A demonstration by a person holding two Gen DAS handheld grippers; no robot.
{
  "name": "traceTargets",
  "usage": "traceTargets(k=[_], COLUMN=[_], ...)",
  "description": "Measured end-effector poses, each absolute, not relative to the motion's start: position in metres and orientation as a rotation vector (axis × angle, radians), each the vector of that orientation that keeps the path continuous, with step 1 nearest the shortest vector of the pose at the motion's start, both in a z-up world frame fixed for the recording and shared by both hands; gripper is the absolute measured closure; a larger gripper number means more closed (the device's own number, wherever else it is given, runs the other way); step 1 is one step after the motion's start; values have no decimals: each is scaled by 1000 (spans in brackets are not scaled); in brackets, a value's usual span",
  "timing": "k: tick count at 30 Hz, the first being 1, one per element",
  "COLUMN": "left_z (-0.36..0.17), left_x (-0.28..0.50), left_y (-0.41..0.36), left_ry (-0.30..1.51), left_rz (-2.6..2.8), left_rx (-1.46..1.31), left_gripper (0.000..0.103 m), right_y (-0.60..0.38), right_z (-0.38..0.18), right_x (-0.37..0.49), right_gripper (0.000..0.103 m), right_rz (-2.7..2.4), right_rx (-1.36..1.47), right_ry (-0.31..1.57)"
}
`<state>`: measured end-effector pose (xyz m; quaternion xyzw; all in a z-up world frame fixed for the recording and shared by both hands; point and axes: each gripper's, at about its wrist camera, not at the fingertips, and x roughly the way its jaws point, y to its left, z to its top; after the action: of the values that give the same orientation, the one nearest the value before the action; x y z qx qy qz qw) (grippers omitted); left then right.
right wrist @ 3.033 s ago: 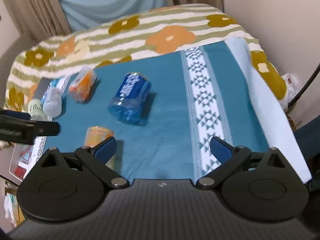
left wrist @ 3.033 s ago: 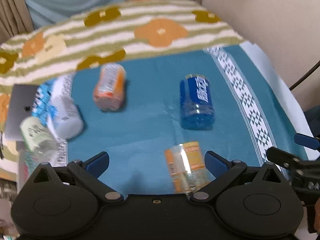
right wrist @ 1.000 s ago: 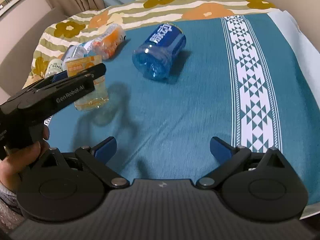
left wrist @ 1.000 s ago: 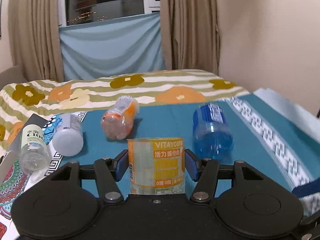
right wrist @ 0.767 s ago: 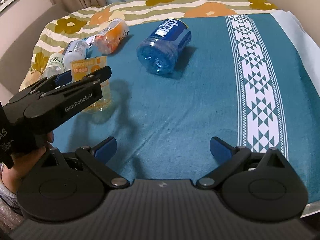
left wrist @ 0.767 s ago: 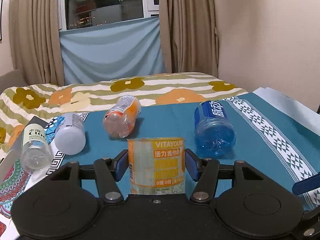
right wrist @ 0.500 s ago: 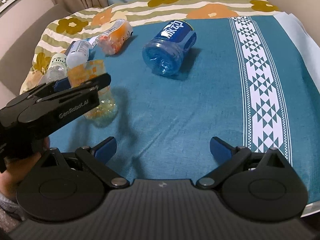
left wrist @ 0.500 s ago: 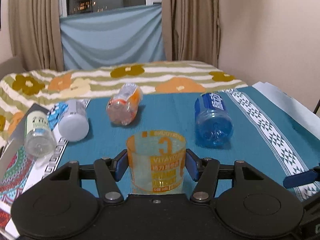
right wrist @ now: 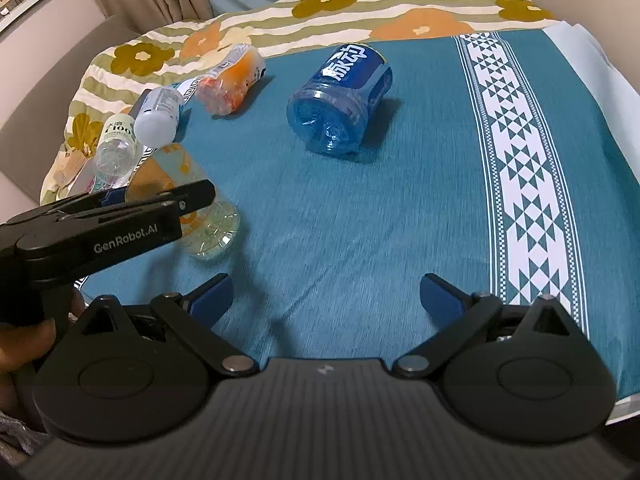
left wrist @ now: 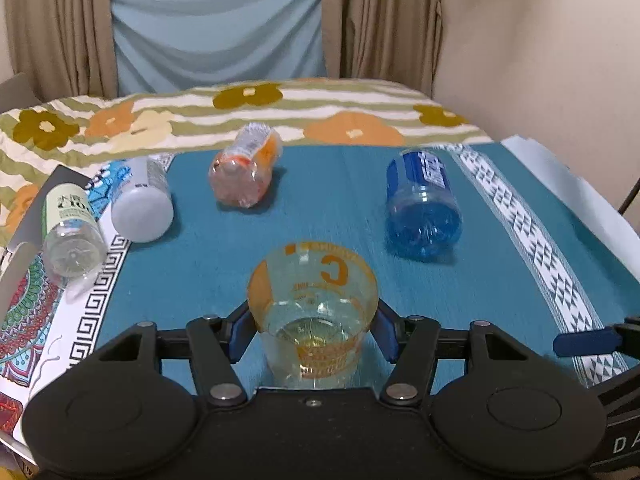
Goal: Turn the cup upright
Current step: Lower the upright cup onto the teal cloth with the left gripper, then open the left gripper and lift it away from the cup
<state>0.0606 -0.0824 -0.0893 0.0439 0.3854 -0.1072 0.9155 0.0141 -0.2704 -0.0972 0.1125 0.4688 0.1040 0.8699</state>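
My left gripper (left wrist: 312, 330) is shut on a clear cup with orange print (left wrist: 314, 300). The cup is tilted with its open mouth toward the camera and up; its base rests on or just above the teal cloth. In the right wrist view the same cup (right wrist: 200, 216) leans at the left under the left gripper's black body (right wrist: 100, 224). My right gripper (right wrist: 326, 300) is open and empty, low over the teal cloth (right wrist: 360, 220) near its front edge.
A blue cup (left wrist: 422, 204) lies on its side at the right. An orange crinkled cup (left wrist: 244, 172), a white bottle (left wrist: 142, 200) and a clear bottle (left wrist: 70, 228) lie at the left. A floral blanket (left wrist: 280, 108) is behind.
The left gripper has tipped the orange cup from level to mouth-up and lowered it toward the cloth. The right gripper has stayed open and drifted slightly.
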Motion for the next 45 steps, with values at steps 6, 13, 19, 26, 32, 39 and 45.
traceTargets(k=[6, 13, 19, 26, 32, 39, 45], left_z=[-85, -73, -40, 8, 34, 36, 27], left_x=[56, 54, 40, 15, 5, -2, -9], left_y=[-80, -76, -68, -57, -35, -13, -2], left_ry=[758, 769, 746, 722, 771, 829, 845], left_rz=[-252, -252, -270, -273, -241, -180, -141], left_rx=[68, 39, -4, 34, 85, 77, 84], left_gripper=[1, 1, 1, 0, 0, 0, 0], right_y=[-272, -271, -272, -273, -263, -250, -242], right_z=[-97, -93, -75, -29, 12, 36, 36], right_x=[12, 5, -5, -15, -21, -32, -36], right_gripper=[0, 0, 0, 0, 0, 0, 0], right_rz=[211, 201, 201, 178, 114, 20, -56], right_rx=[245, 236, 215, 190, 121, 69, 70], right_ry=[975, 977, 961, 904, 864, 845, 855])
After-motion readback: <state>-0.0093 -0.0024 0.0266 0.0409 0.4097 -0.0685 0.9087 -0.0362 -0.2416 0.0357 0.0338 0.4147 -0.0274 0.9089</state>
